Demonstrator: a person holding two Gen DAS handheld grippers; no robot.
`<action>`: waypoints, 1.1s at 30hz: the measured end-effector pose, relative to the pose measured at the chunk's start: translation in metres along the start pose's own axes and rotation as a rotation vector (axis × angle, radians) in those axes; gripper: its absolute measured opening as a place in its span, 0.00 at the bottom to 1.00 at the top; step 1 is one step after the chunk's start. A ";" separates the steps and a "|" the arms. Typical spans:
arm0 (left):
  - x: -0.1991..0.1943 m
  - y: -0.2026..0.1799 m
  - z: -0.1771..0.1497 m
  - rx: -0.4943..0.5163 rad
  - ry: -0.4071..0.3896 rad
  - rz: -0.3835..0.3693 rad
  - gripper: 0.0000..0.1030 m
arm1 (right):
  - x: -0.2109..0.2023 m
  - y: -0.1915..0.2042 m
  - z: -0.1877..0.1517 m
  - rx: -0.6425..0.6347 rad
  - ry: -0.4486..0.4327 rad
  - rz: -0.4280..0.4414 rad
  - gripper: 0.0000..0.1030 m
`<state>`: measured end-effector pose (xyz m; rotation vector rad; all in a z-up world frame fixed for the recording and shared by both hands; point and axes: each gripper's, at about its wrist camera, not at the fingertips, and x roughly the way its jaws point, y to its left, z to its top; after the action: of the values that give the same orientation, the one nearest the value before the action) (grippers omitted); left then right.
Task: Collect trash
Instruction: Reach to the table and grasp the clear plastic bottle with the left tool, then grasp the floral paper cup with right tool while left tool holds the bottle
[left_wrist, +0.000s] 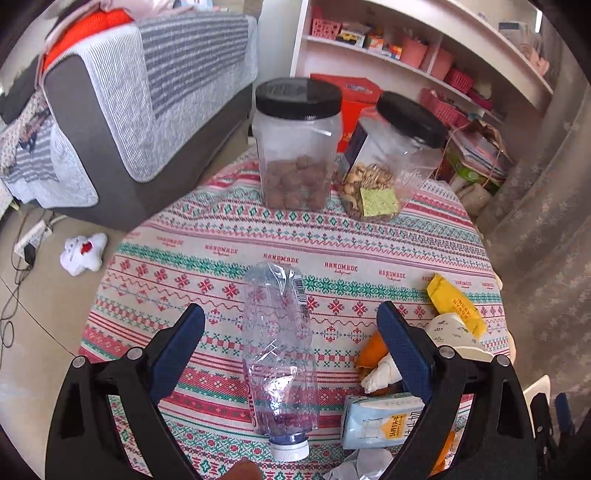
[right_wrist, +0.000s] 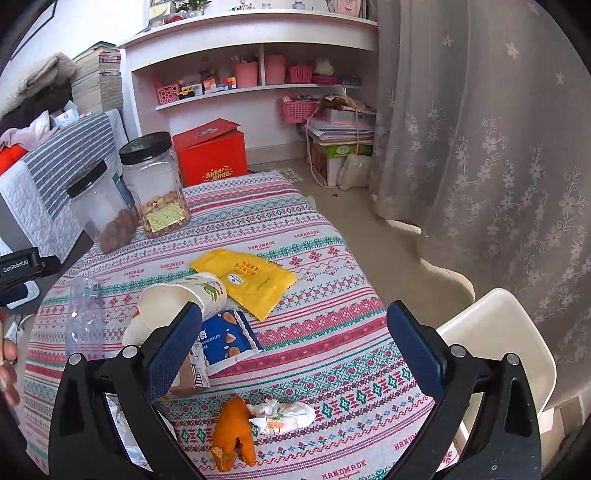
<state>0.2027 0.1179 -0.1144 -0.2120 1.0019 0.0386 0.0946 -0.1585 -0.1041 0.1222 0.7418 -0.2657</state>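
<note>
Hovering over the worktop (left_wrist: 369, 236), the left hand-held gripper (left_wrist: 290, 318) has its jaws spread wide, nothing grabbed, with the crushed clear plastic bottle (left_wrist: 279, 354) lying flat between them, cap pointing to 6 o'clock. The milk carton (left_wrist: 380, 419) sits at about 4 o'clock from the bottle, just beside it.

The right hand-held gripper (right_wrist: 294, 318) is released too, jaws apart. Orange peel (right_wrist: 234, 430) and a crumpled white wrapper (right_wrist: 284, 413) touch each other at its 6 o'clock. The tipped paper cup (right_wrist: 184, 299), blue snack packet (right_wrist: 229, 338) and yellow packet (right_wrist: 247, 282) sit around 11 o'clock. Two black-lidded jars (right_wrist: 157, 184) stand at the far edge.
</note>
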 end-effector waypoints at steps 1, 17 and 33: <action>0.011 0.003 0.004 -0.010 0.031 -0.011 0.88 | 0.002 -0.003 0.000 0.013 0.005 0.000 0.93; 0.048 0.017 0.012 -0.005 0.180 -0.118 0.23 | 0.024 0.005 0.014 -0.008 0.105 0.109 0.93; -0.022 0.031 0.022 -0.036 0.046 -0.258 0.20 | 0.140 0.021 0.043 0.309 0.669 0.418 0.86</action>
<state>0.2051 0.1536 -0.0895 -0.3746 1.0132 -0.1838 0.2272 -0.1748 -0.1674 0.6750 1.3097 0.0749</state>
